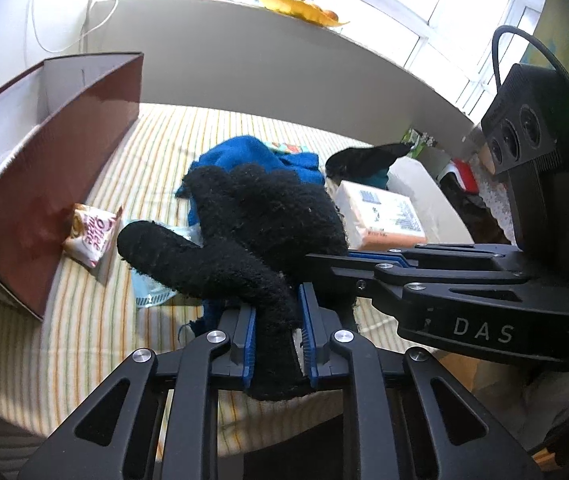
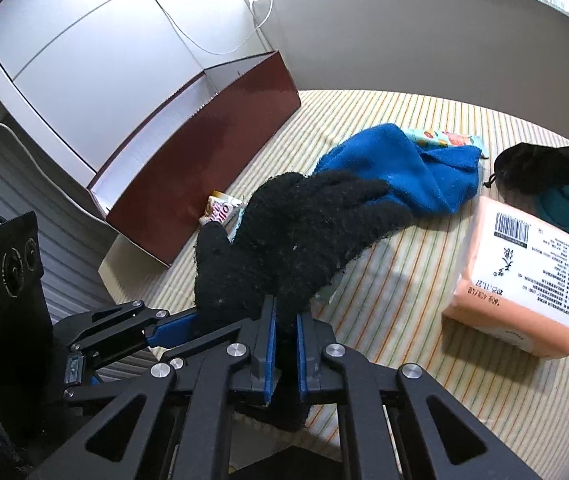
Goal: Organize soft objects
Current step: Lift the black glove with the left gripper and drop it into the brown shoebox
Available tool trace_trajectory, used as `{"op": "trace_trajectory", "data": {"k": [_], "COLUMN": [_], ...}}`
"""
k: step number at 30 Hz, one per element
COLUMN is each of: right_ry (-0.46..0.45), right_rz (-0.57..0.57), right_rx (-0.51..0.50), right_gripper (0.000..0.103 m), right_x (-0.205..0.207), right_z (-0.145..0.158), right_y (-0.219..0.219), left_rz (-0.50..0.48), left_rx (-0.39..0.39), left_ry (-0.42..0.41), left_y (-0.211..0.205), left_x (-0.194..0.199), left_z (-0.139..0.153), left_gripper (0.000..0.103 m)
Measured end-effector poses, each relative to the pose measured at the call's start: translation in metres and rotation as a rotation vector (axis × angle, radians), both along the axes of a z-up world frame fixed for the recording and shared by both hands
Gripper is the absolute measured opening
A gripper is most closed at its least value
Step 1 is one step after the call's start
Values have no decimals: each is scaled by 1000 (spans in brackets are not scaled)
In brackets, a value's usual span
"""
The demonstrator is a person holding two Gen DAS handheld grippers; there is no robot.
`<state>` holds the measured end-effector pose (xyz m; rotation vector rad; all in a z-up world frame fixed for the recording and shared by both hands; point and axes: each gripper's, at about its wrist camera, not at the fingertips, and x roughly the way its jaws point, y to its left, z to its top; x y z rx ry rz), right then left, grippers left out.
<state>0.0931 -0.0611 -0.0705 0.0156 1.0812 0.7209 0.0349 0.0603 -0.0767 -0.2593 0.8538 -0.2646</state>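
A fuzzy black glove point(image 1: 260, 224) is held above the striped table by both grippers. My left gripper point(image 1: 276, 320) is shut on its cuff near the thumb side. My right gripper point(image 2: 284, 320) is shut on the cuff too; the glove point(image 2: 296, 232) spreads out ahead of it. The right gripper also shows in the left wrist view point(image 1: 324, 264), reaching in from the right. The left gripper shows in the right wrist view point(image 2: 188, 324), at the lower left. A blue cloth point(image 2: 396, 168) lies behind the glove. A black pouch point(image 2: 540, 168) lies at the right.
A brown open box point(image 2: 204, 140) with a white inside stands at the left point(image 1: 44, 184). A snack packet point(image 1: 92, 236) leans against it. A peach tissue pack point(image 2: 520, 280) lies at the right. A teal cloth point(image 2: 560, 208) sits under the pouch. A low wall rims the table's far side.
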Motion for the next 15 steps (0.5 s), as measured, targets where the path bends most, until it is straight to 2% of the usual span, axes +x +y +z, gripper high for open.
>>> {"op": "trace_trajectory", "data": {"k": [8, 15], "right_ry": [-83, -162], "right_rz": [33, 93], "right_rx": [19, 53], "right_gripper": [8, 8], "right_x": [-1, 8], "right_z": [38, 81], "right_y": [17, 60], "left_rz": [37, 111], "left_rx": [-1, 10], "left_ry": [-92, -174], "left_y": [21, 62], "left_x": [-5, -2], "left_z": [38, 70], "left_gripper": [17, 17]}}
